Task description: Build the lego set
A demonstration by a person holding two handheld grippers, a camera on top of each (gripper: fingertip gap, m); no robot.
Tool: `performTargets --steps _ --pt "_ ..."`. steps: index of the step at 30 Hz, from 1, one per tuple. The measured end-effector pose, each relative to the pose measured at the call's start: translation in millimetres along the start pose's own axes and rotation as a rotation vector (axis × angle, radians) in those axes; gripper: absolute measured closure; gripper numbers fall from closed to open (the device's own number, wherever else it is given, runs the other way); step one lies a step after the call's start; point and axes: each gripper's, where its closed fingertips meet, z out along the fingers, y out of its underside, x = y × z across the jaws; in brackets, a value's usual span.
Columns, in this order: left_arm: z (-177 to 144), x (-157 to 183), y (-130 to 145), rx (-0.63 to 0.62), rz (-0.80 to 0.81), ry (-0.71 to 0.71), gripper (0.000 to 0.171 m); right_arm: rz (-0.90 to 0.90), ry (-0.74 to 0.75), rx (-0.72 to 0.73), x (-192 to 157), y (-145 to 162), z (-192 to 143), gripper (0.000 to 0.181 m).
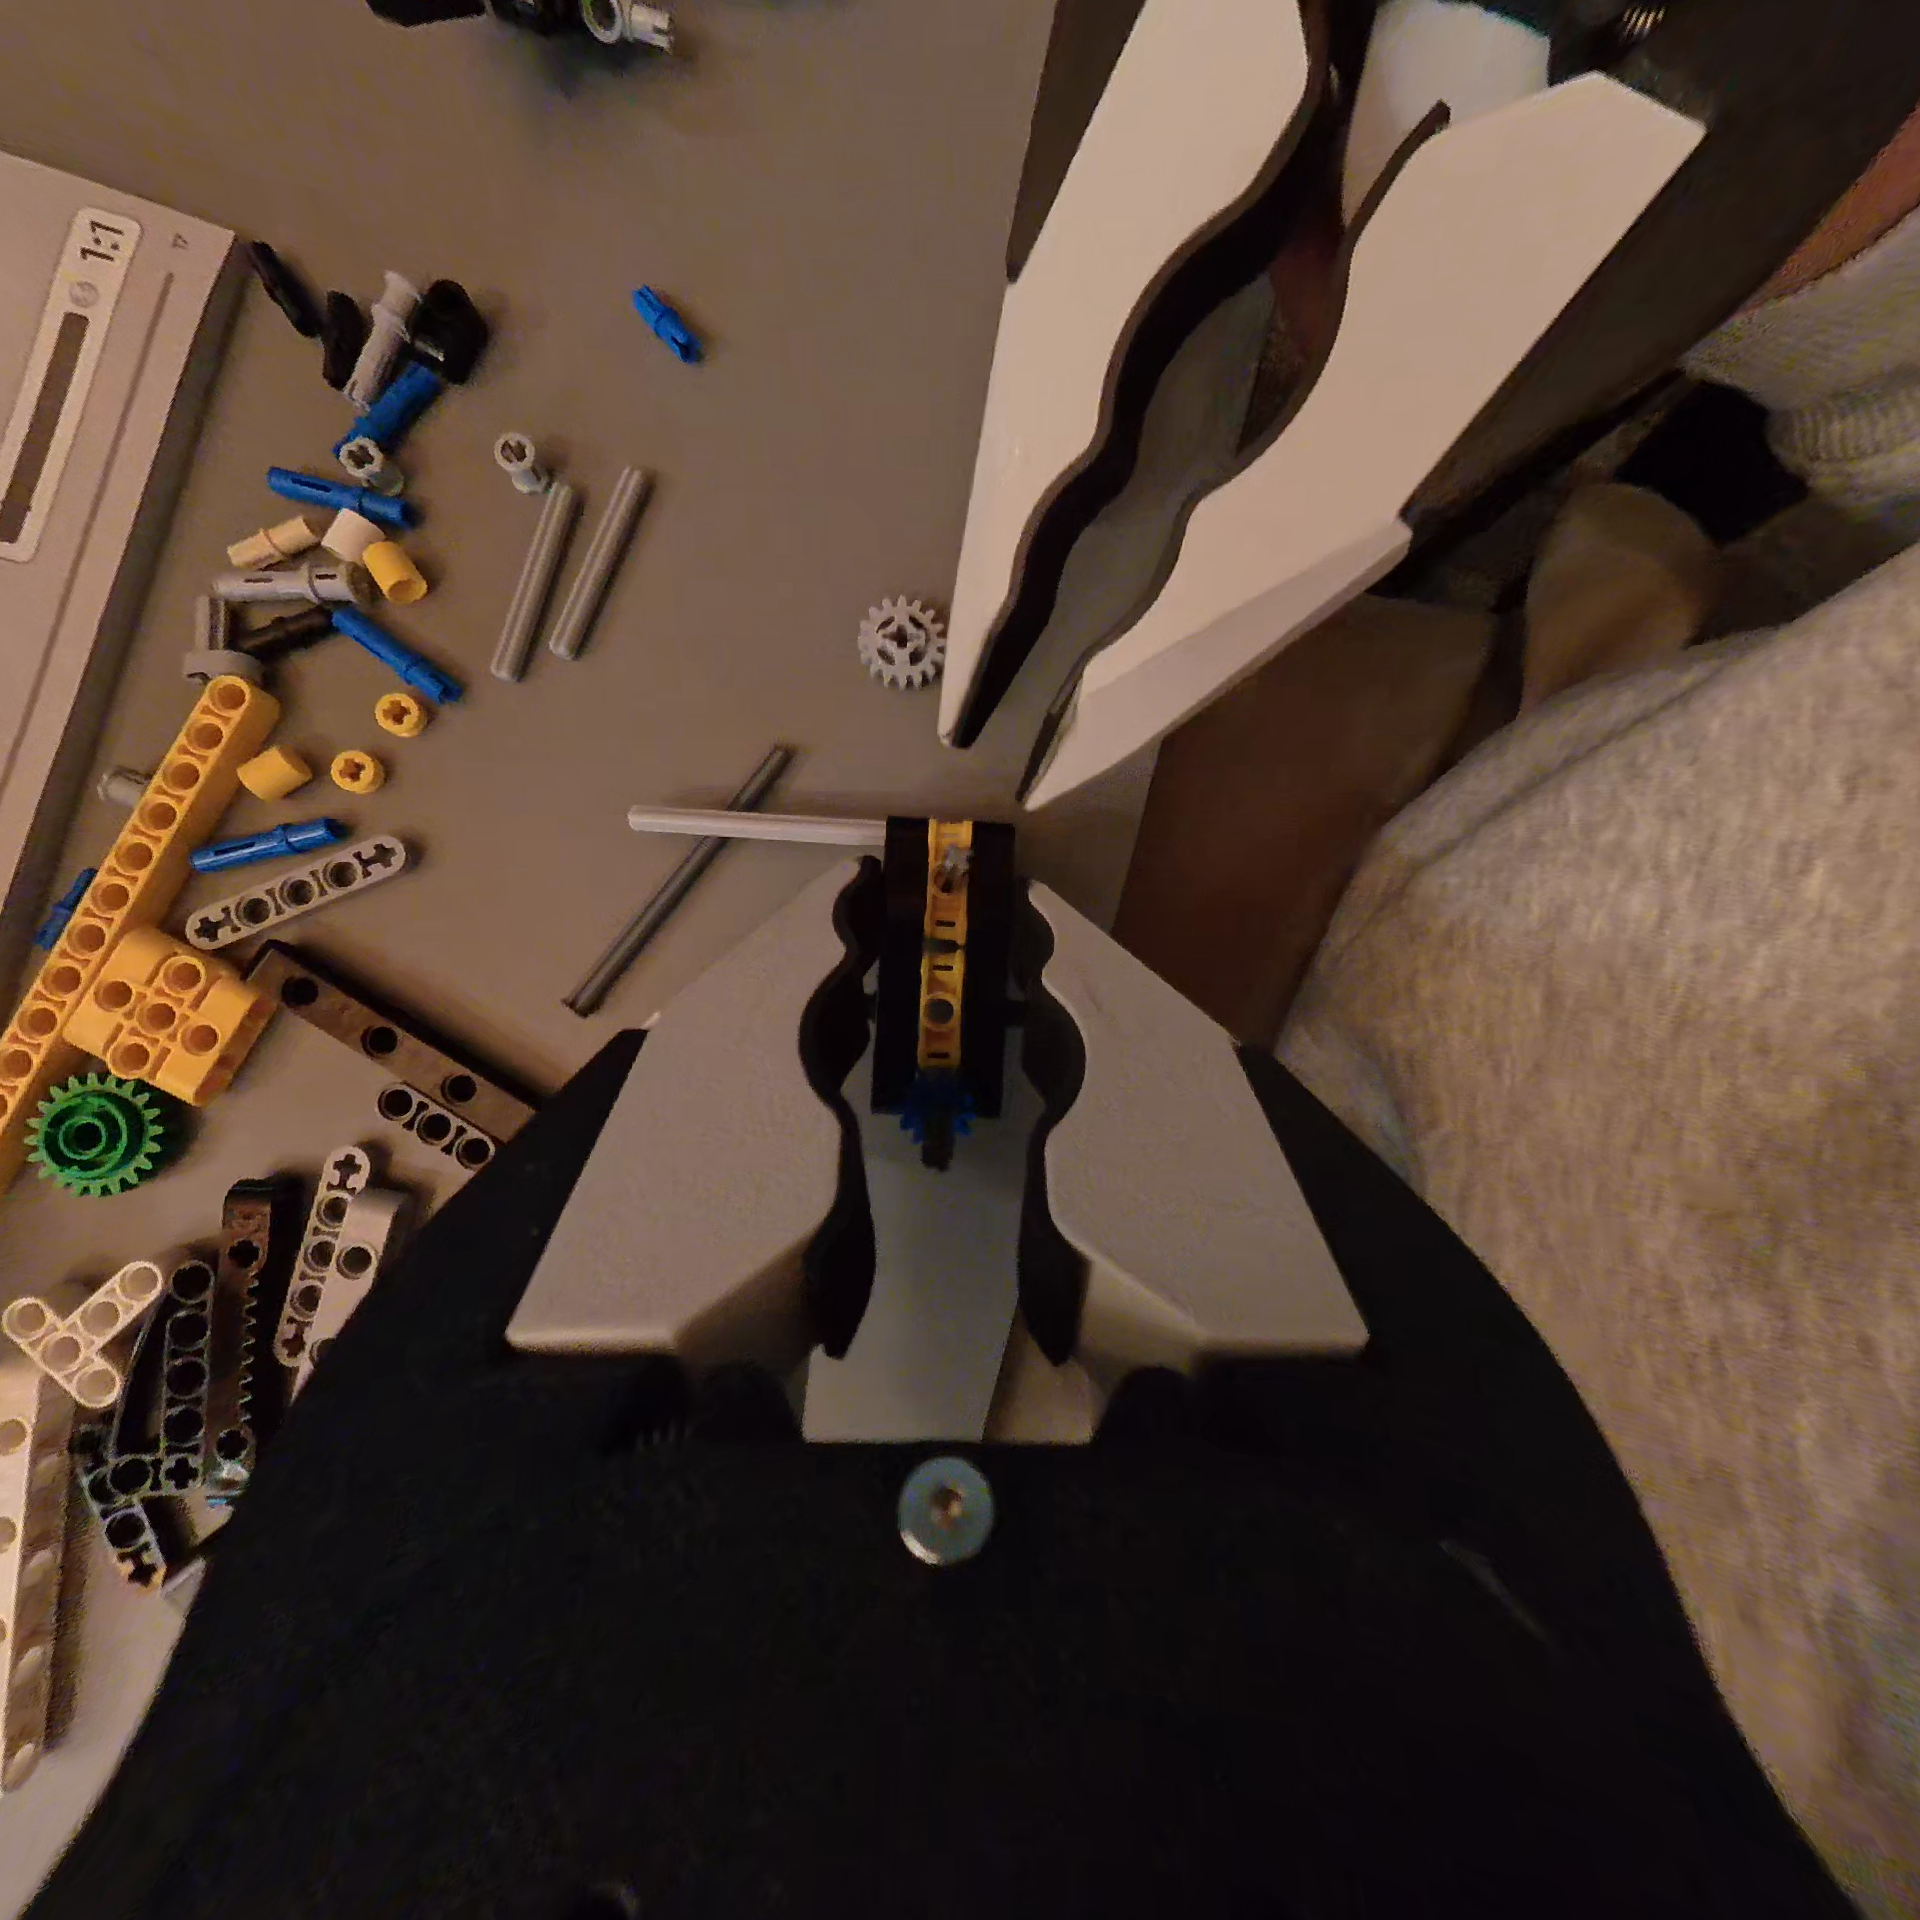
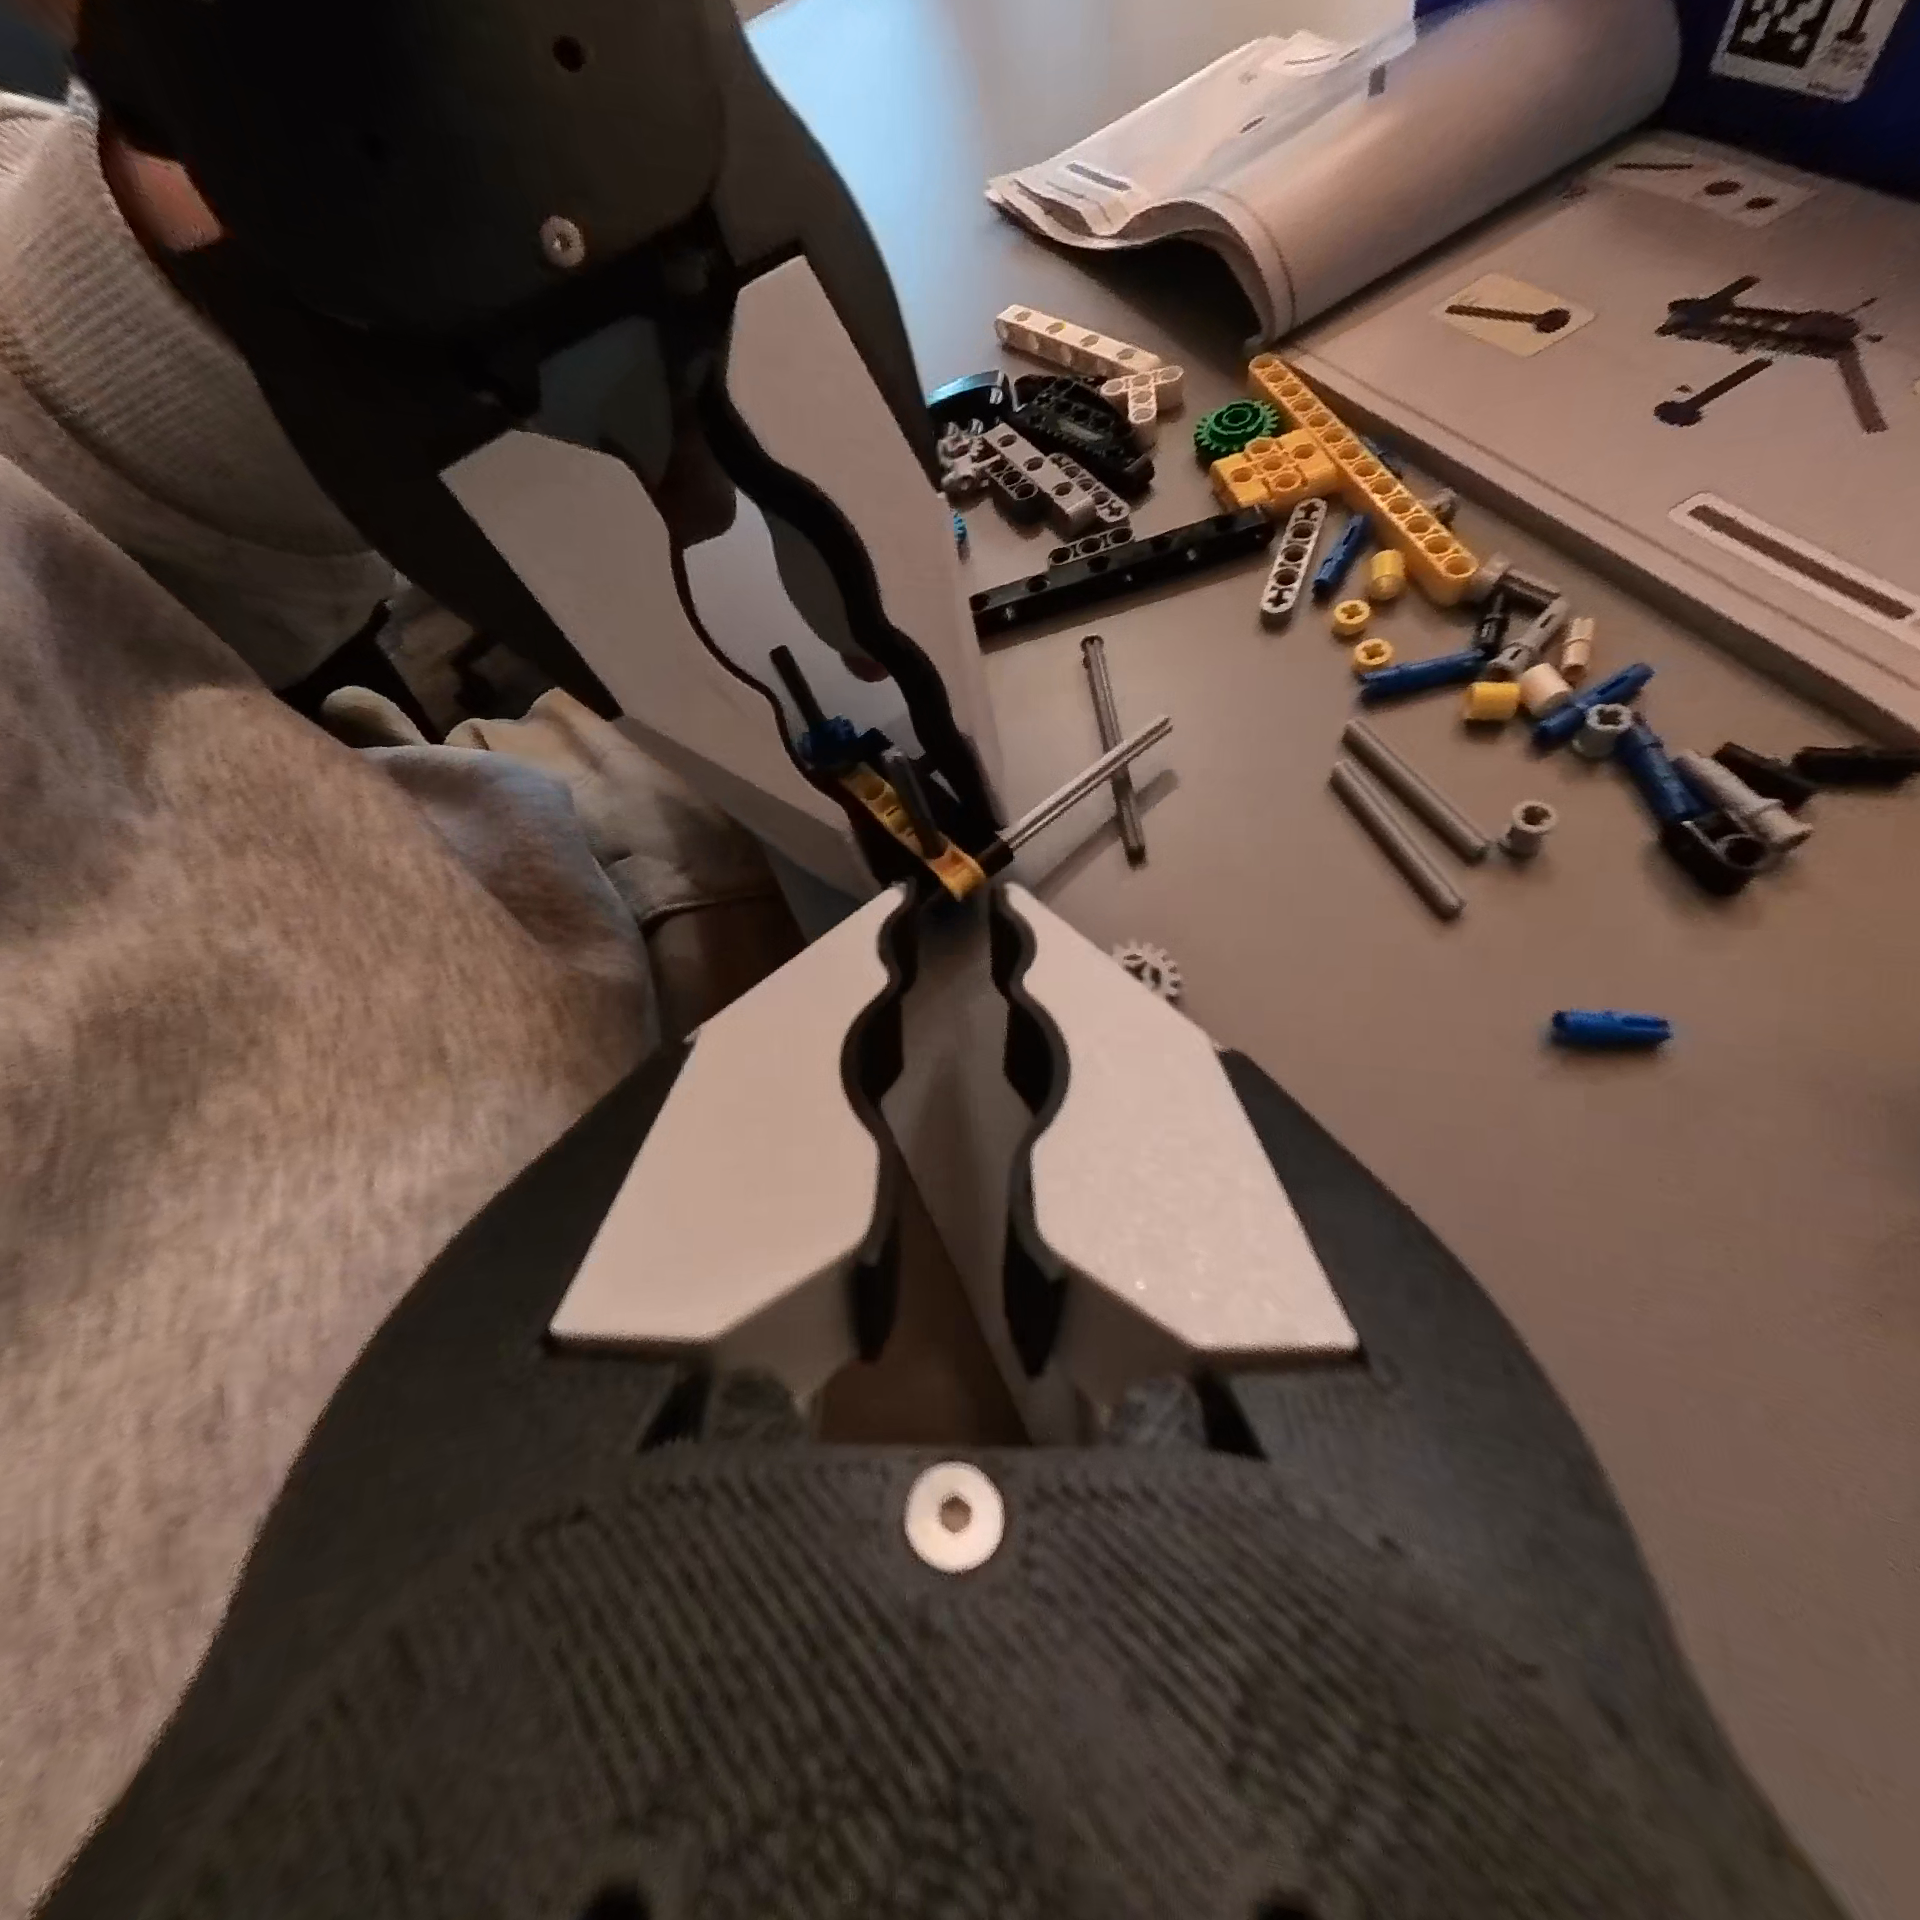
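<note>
The left gripper (image 1: 940, 883) squeezes the small, light lego piece (image 1: 945, 977) above the tabletop (image 1: 727, 208); the right gripper (image 2: 951, 899) looks nearly closed at its tip, so hold the hard sides, not the thin rod (image 1: 748, 824).

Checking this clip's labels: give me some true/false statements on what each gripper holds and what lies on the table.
1. The left gripper grips a small black-and-yellow assembly. True.
2. A light axle sticks out of the assembly's side. True.
3. The right gripper holds the green gear. False: the gear lies on the table by the long yellow beam.
4. The grey gear is mounted on the assembly. False: it lies on the table.
</note>
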Motion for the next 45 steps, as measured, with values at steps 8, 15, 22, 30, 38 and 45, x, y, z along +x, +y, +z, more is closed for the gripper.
performTargets --steps 8,15,22,30,38,45 --pt "-11.6 -2.0 -6.3 0.080 -0.052 0.000 0.131 -0.018 0.099 -0.003 19.5 1.4 -11.3 0.162" --pt "-20.1 -5.5 -11.2 0.193 -0.087 -0.011 0.137 -0.036 0.166 -0.037 29.2 5.8 -11.7 0.158" --pt "-21.4 1.0 -19.2 0.280 -0.138 0.025 0.155 -0.036 0.166 -0.081 30.9 13.9 -6.1 0.158" --pt "-15.4 -0.4 -17.3 0.296 -0.152 0.012 0.164 -0.054 0.184 -0.081 32.1 12.7 -5.8 0.166" --pt "-19.1 -2.3 -13.8 0.333 -0.179 0.014 0.158 -0.073 0.055 0.080 2.1 -28.2 -12.5 0.167" --pt "-14.4 -2.6 -11.2 0.345 -0.177 0.009 0.162 -0.126 -0.018 0.014 -7.3 -39.7 -5.8 0.167"
